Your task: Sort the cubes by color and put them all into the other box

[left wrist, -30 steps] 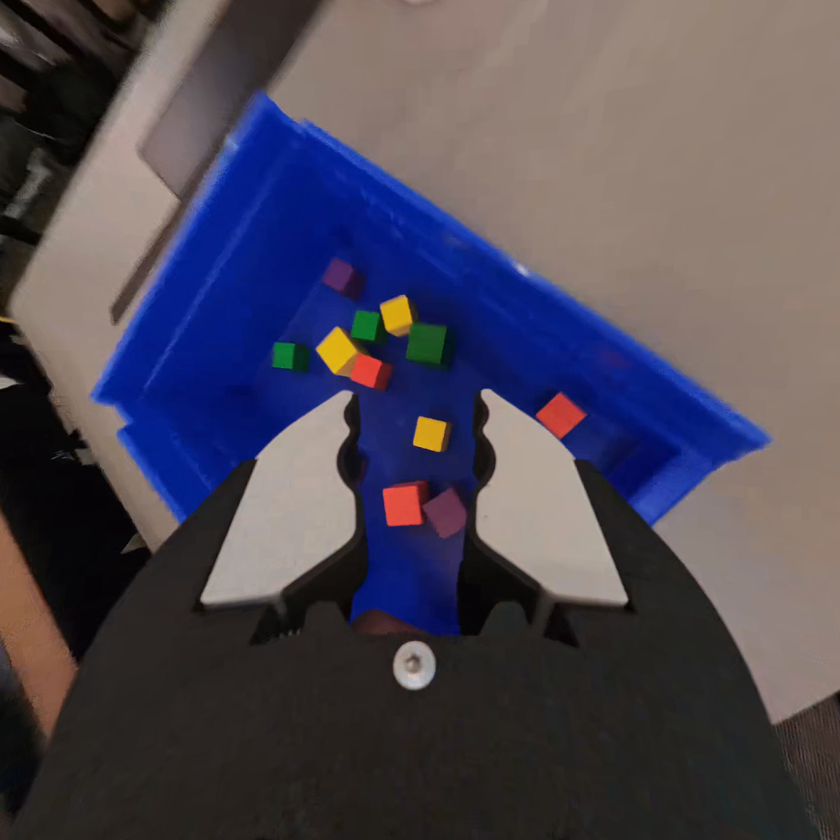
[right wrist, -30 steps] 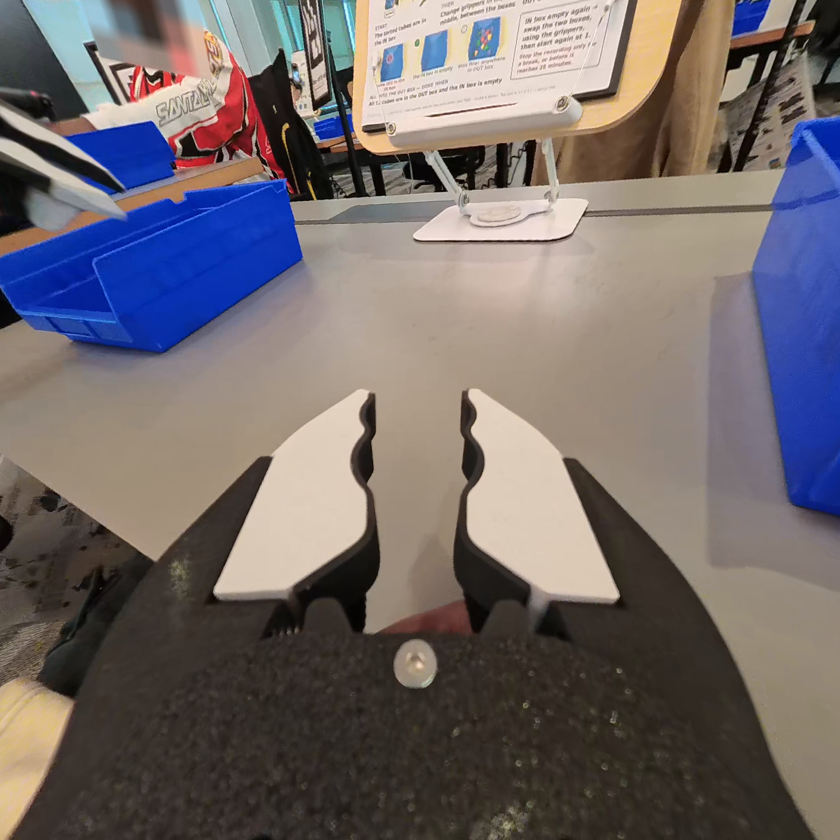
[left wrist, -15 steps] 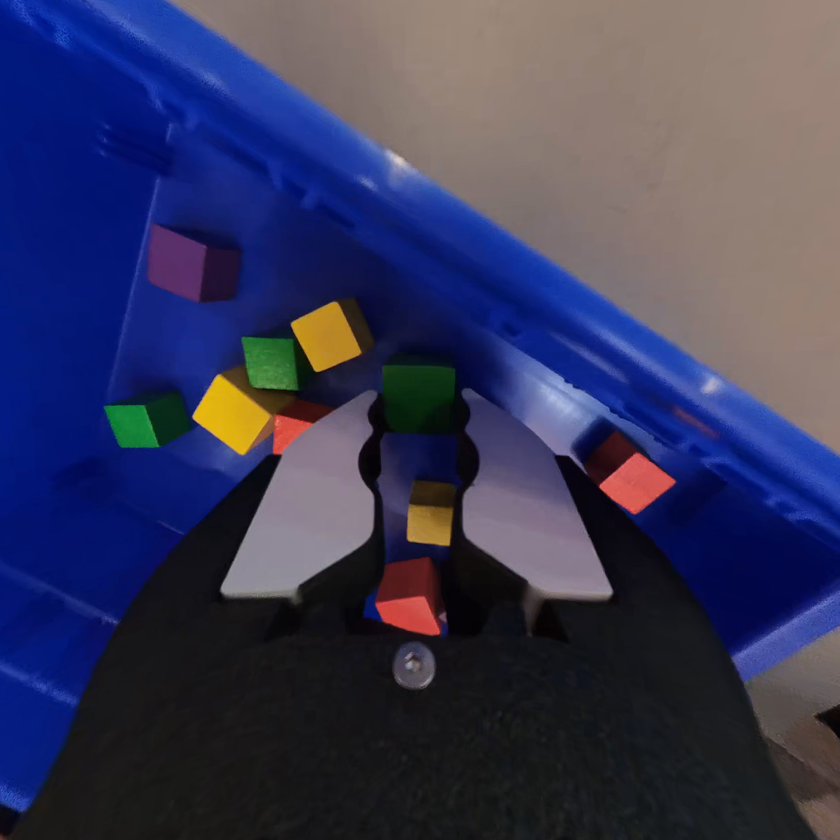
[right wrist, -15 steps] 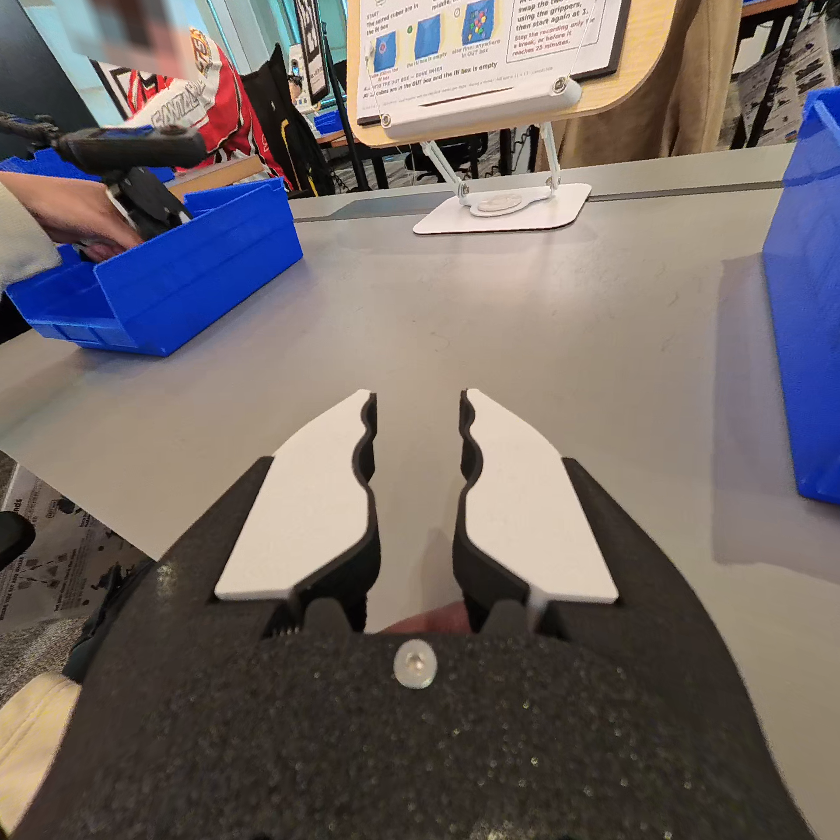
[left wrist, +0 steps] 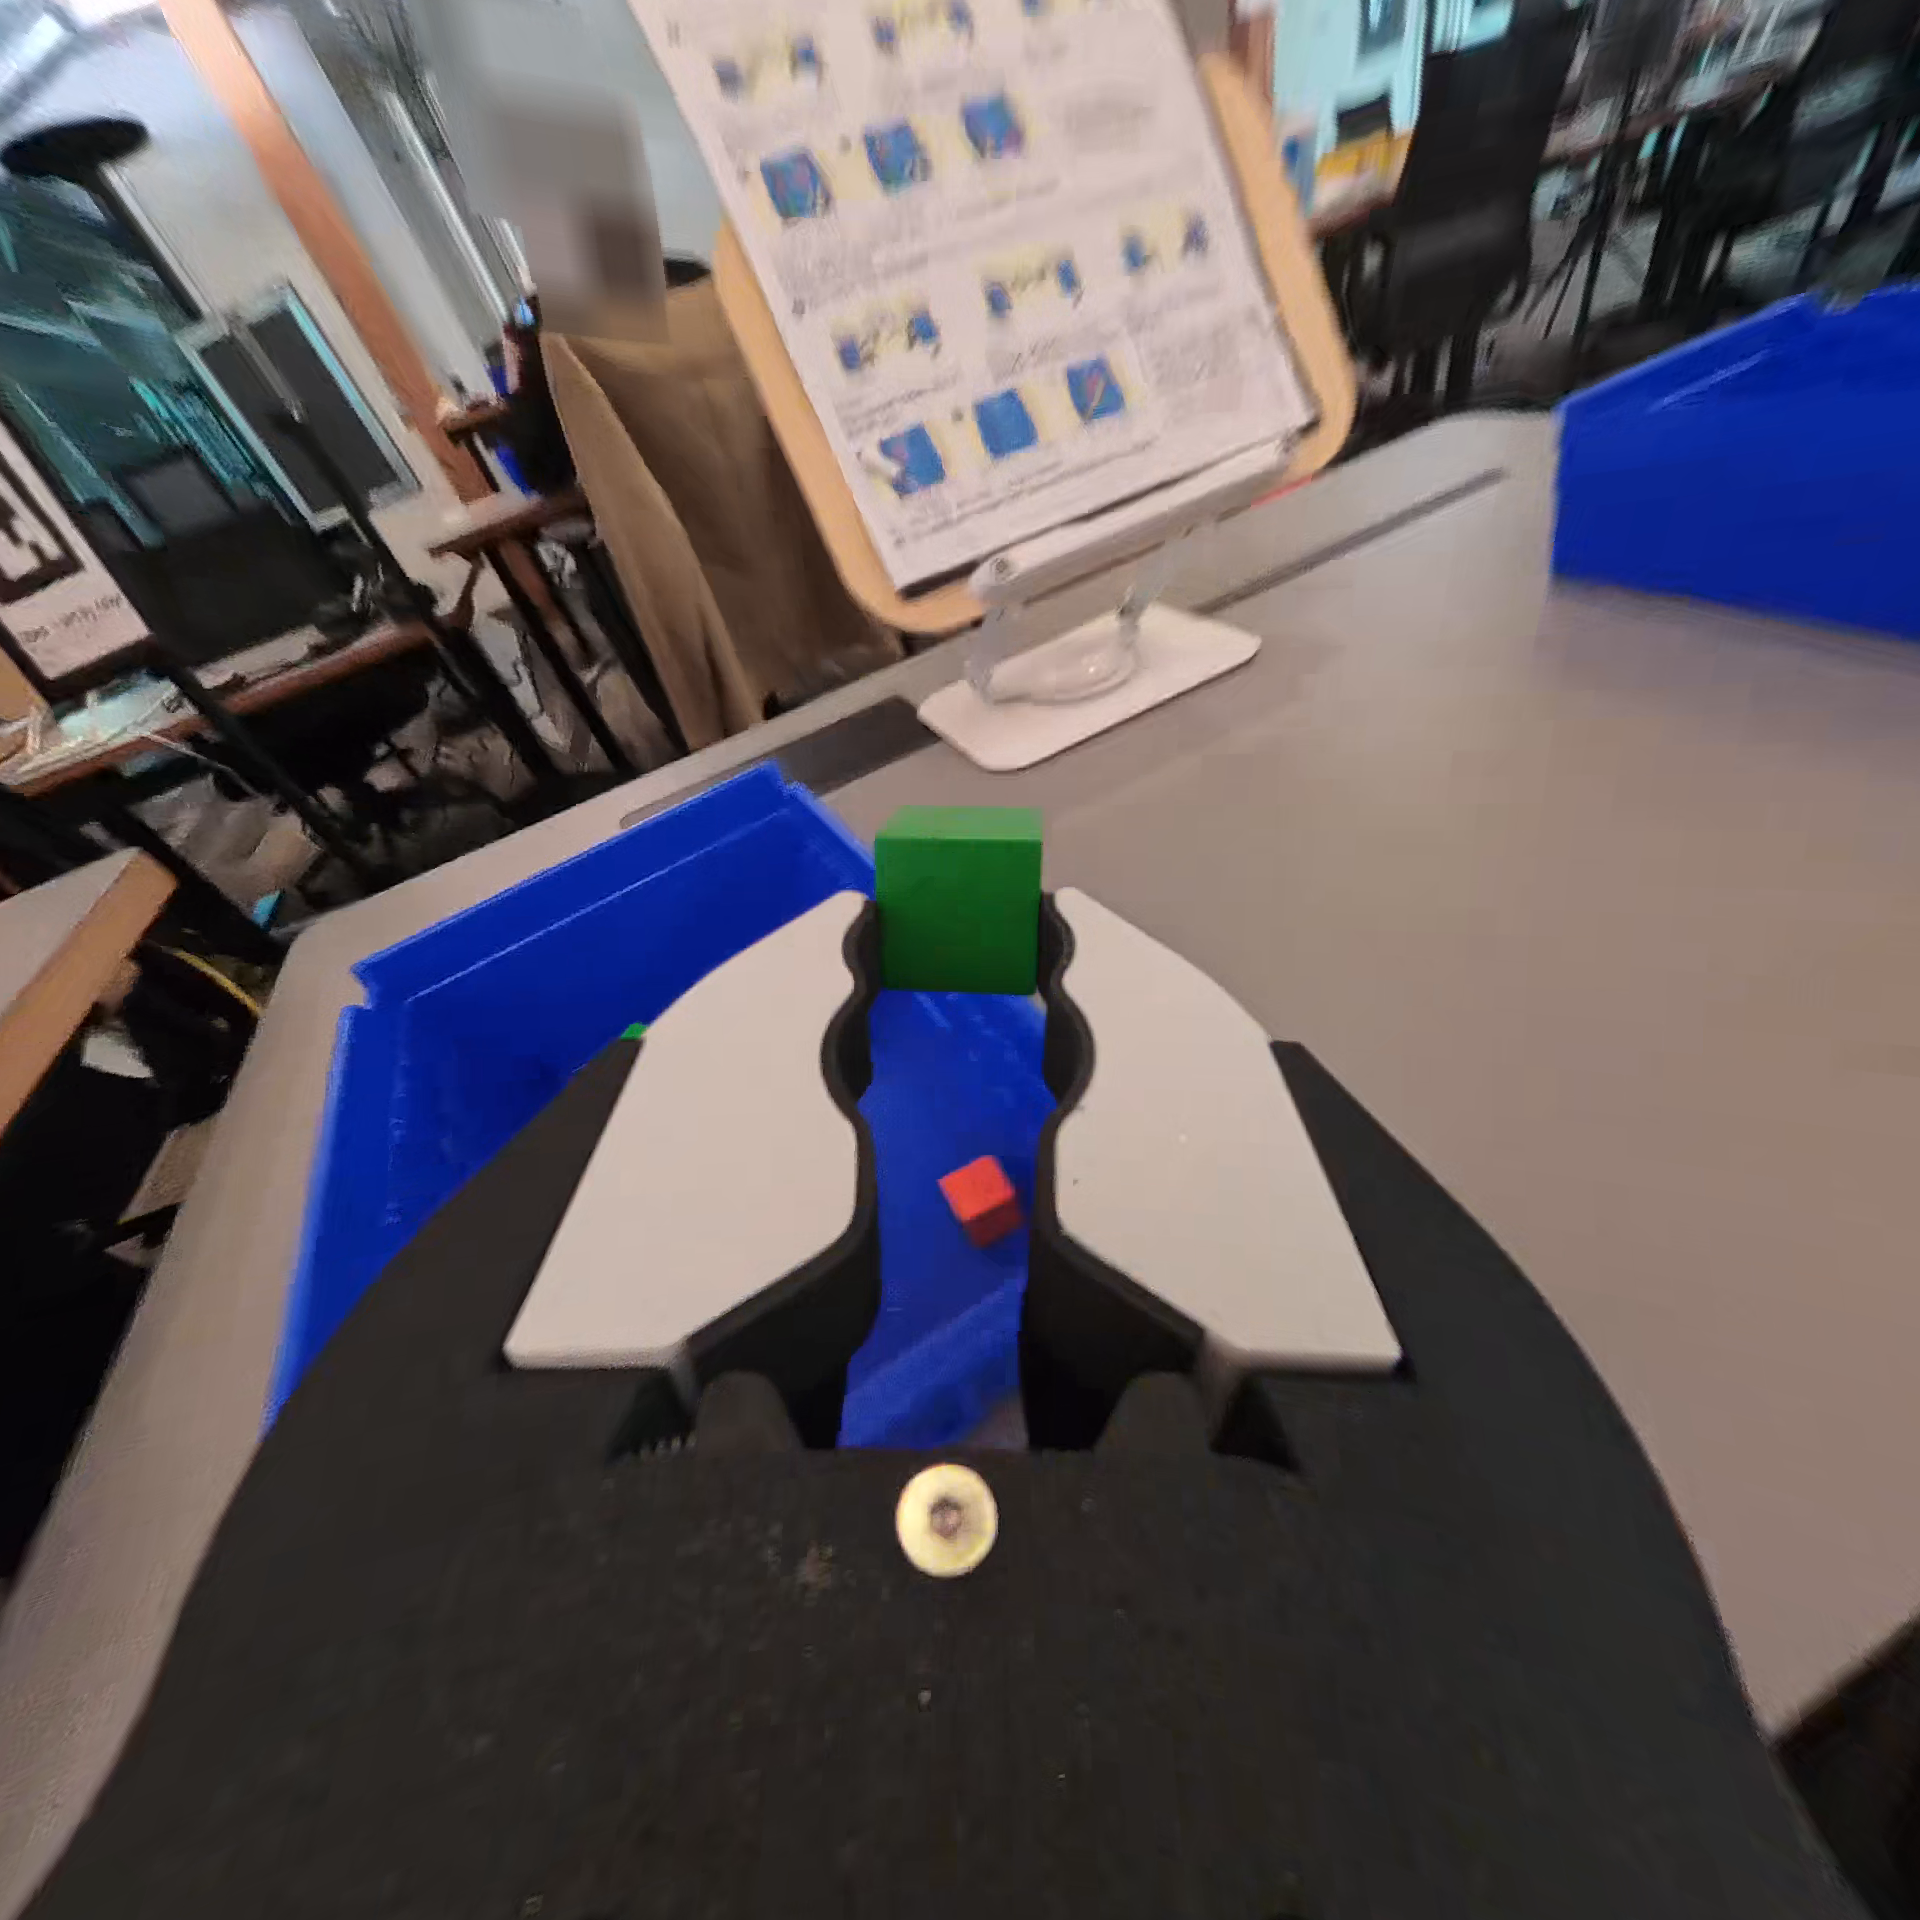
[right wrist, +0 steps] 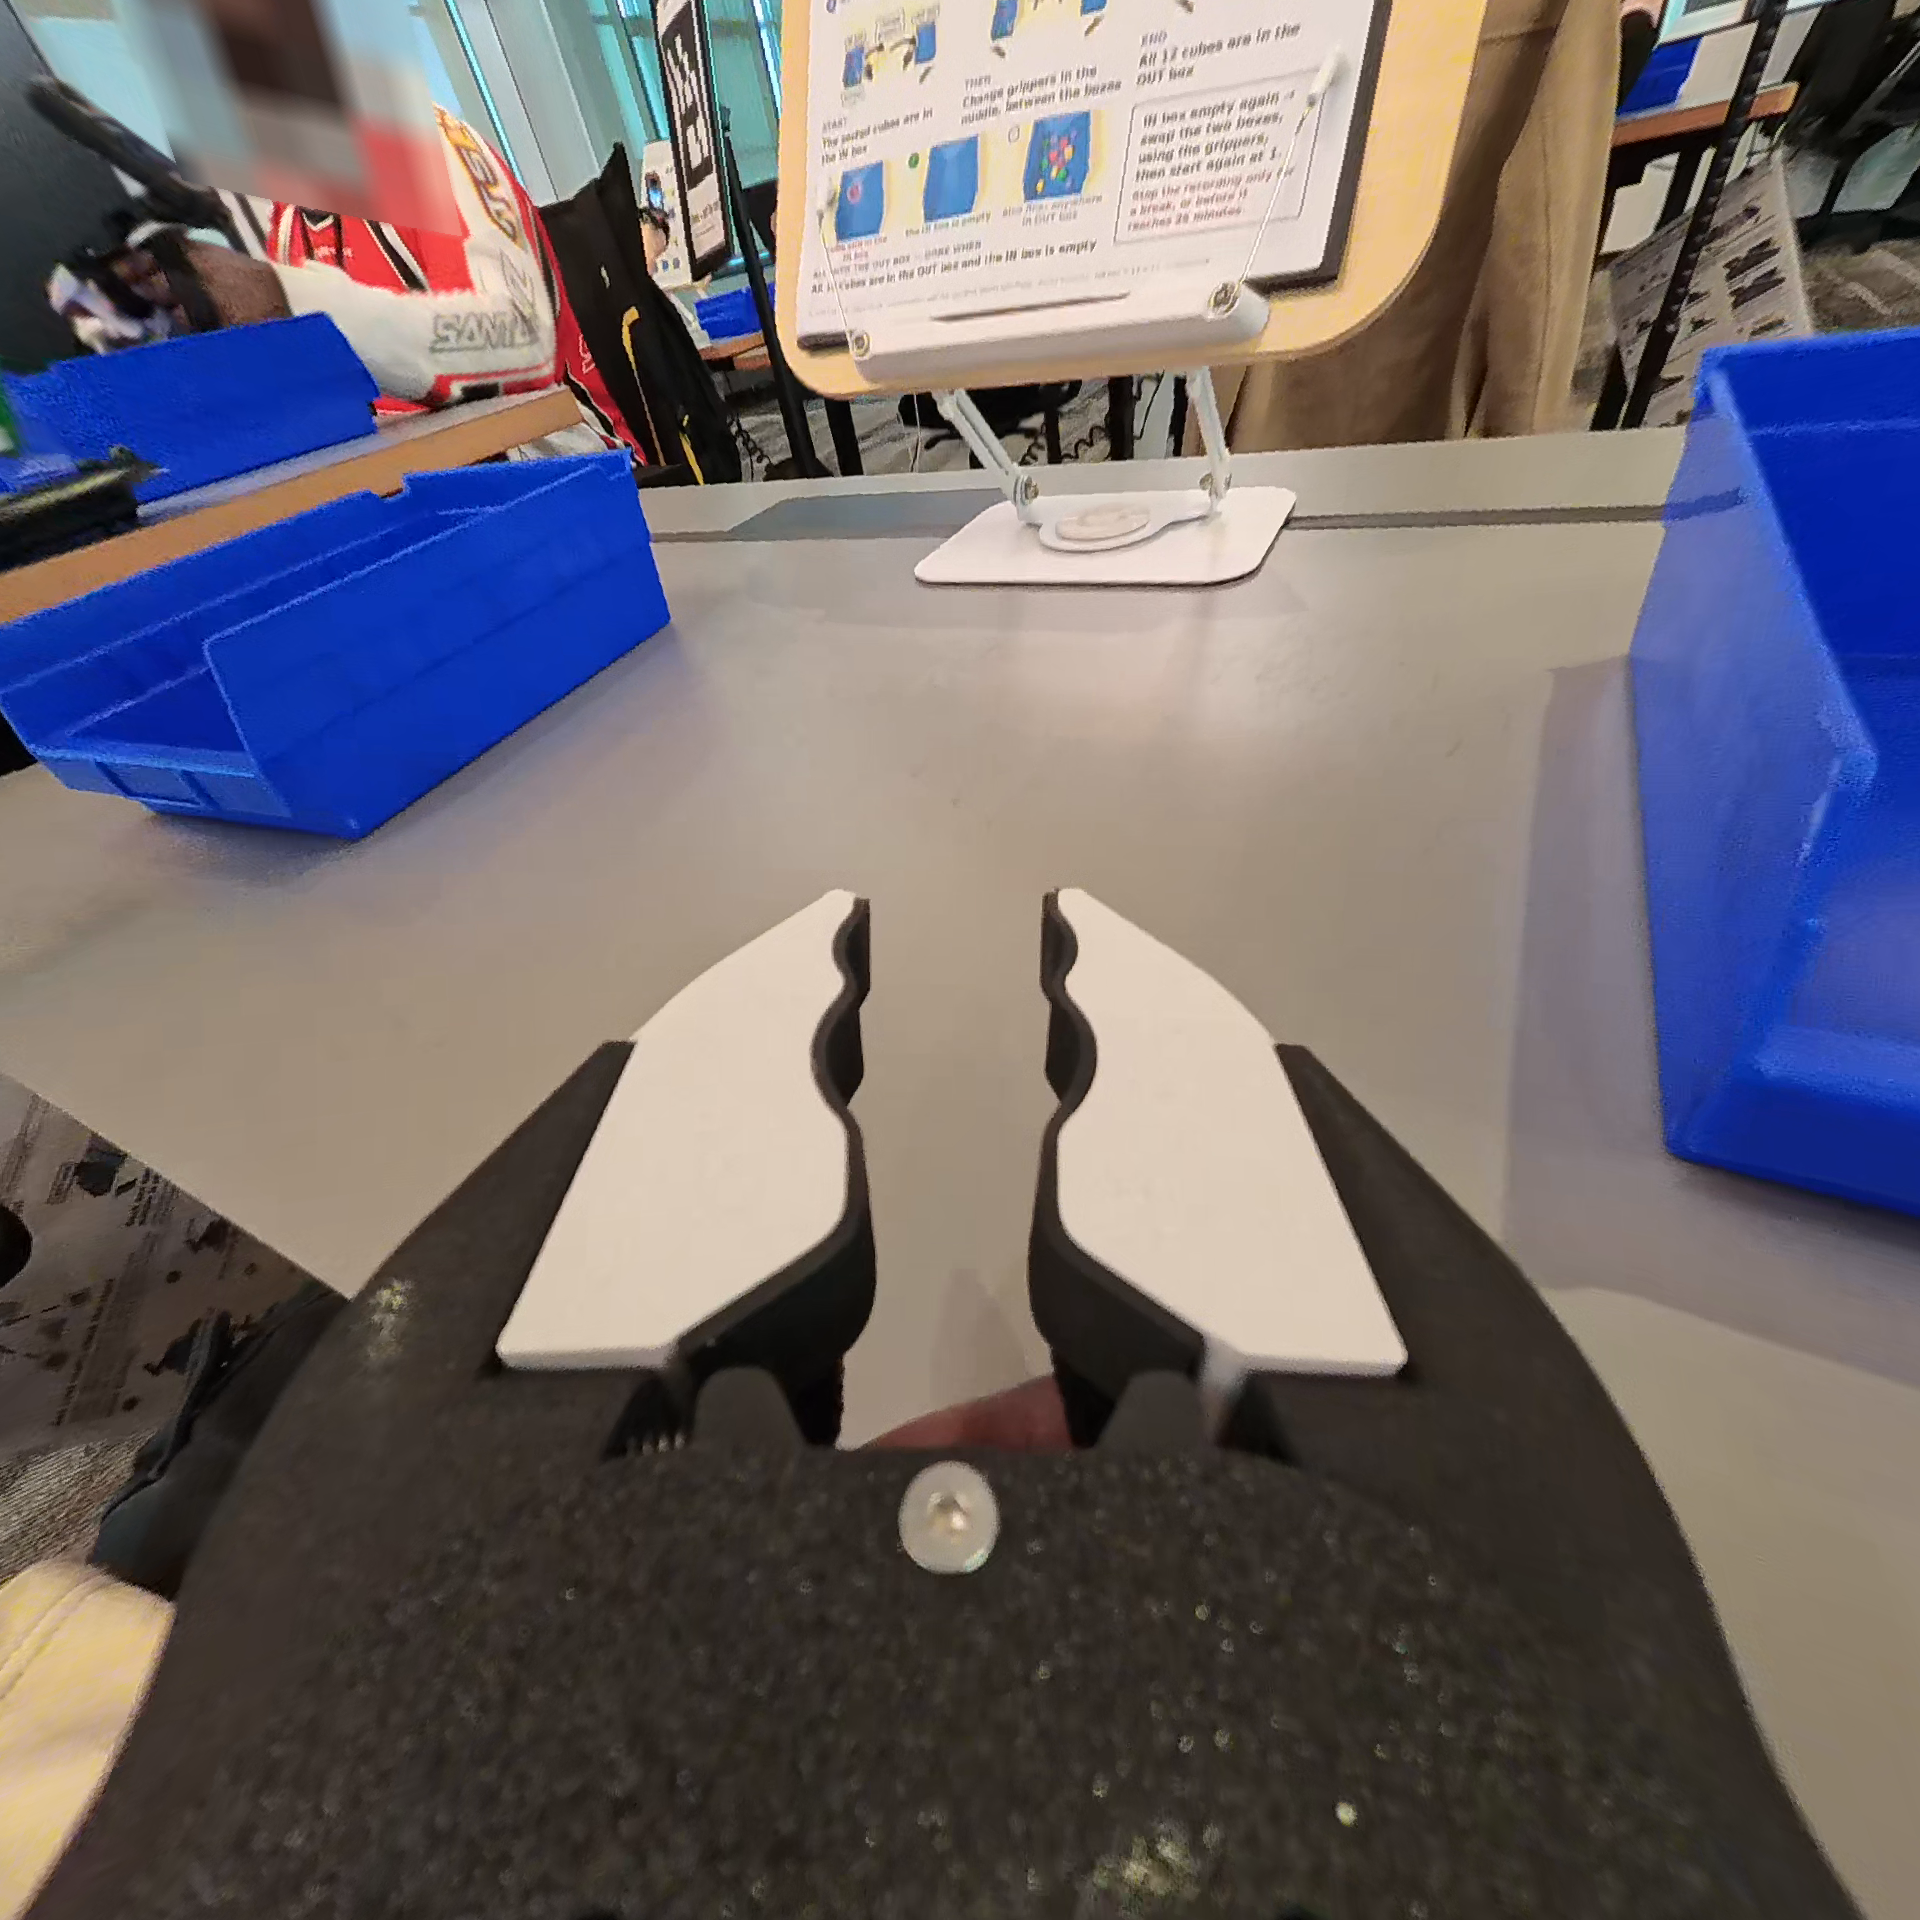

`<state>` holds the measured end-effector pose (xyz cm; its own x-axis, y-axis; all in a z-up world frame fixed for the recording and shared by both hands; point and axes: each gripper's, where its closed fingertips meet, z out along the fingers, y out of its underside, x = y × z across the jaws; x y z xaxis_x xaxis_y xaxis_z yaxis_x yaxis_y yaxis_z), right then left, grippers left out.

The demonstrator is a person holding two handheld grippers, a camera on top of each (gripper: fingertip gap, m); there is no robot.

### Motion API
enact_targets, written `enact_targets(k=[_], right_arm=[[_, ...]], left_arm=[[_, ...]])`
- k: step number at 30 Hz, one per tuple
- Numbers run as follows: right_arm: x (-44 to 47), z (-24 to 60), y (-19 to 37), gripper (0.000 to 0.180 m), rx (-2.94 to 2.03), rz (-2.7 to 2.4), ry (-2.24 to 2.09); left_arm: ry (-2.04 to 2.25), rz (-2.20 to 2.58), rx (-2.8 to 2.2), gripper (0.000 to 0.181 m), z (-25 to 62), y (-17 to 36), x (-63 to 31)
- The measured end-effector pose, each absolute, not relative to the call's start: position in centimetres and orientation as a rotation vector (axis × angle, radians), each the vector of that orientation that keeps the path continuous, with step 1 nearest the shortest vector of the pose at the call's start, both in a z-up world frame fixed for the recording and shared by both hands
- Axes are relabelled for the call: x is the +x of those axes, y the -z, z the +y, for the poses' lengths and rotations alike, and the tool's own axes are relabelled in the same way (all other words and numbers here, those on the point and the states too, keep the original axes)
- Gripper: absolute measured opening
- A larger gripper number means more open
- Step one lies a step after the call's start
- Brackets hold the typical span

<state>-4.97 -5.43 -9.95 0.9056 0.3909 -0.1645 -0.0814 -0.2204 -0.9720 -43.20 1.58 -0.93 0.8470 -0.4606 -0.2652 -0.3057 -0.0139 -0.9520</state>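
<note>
Left wrist view showed the left hand-held gripper pinching a green cube squarely at its fingertips, flat face toward the camera, raised above the near blue box, where a red cube lay. The right hand-held gripper hung spread and empty over the grey table, between both boxes. A printed instruction sheet stood on a stand behind; the other blue box sat to the right.

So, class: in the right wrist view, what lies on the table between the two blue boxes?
Only bare grey table separates the left box from the right box; the white stand base sits farther back.
</note>
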Motion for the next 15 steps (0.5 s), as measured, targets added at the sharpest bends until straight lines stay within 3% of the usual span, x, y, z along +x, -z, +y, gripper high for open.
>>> enact_targets(k=[7,10,15], right_arm=[[-5.5,-5.6,10.8,0.035,-1.772,-0.252,-0.476],[-7.4,-6.0,11.3,0.047,-1.797,-0.313,-0.574],[-15.5,-10.5,8.4,0.063,-1.755,-0.408,-1.511]], left_arm=[[0.214,0.642,-1.565,0.029,-2.5,3.5,-39.0],[0.375,0.695,-1.589,0.028,-2.7,4.3,-36.3],[0.644,1.172,-1.289,0.029,-7.0,4.6,-25.5]])
